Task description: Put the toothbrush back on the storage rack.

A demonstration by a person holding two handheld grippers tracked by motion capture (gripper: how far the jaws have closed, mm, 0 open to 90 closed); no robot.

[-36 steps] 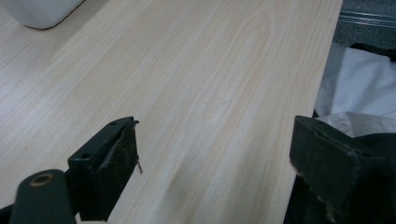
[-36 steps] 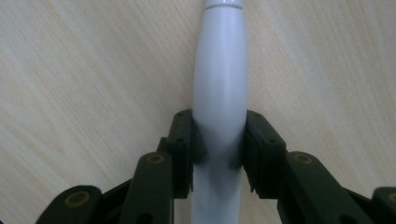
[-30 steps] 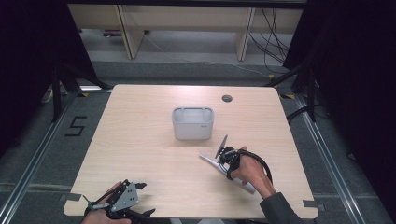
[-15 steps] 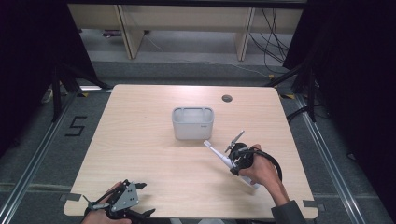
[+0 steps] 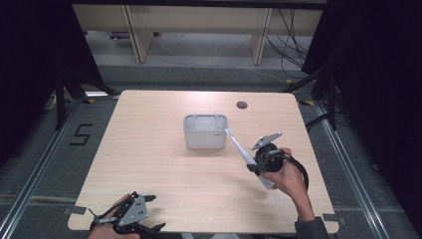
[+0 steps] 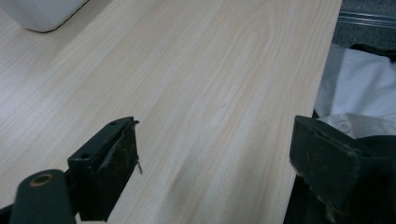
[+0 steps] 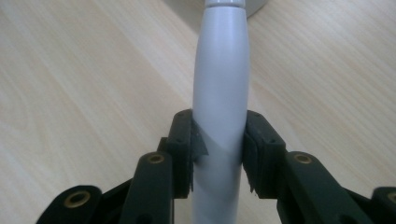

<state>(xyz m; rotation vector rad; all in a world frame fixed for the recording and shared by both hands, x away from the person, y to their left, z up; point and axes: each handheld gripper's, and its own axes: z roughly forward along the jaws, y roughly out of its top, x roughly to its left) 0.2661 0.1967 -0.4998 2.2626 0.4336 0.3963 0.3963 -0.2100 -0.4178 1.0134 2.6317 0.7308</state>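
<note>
Handle (image 7: 219, 107), long, smooth and grey-white, sits pinched between the right gripper's (image 7: 218, 154) jaws, which press on both its sides. It looks hard, light and a bit slippery, so the fat middle is the best place to hold. It points at the tub (image 5: 205, 131) mid-worktop (image 5: 149, 164). By the near left corner, the left gripper (image 5: 130, 215) has wide, empty jaws.

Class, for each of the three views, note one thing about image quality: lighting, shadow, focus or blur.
High view: the table is evenly lit, its surroundings fall to near black. Left gripper view: the open left gripper has soft-edged jaws, and the white container is cut off at the corner. Right gripper view: the right gripper clamps the grey-white handle, which carries a soft sheen.
</note>
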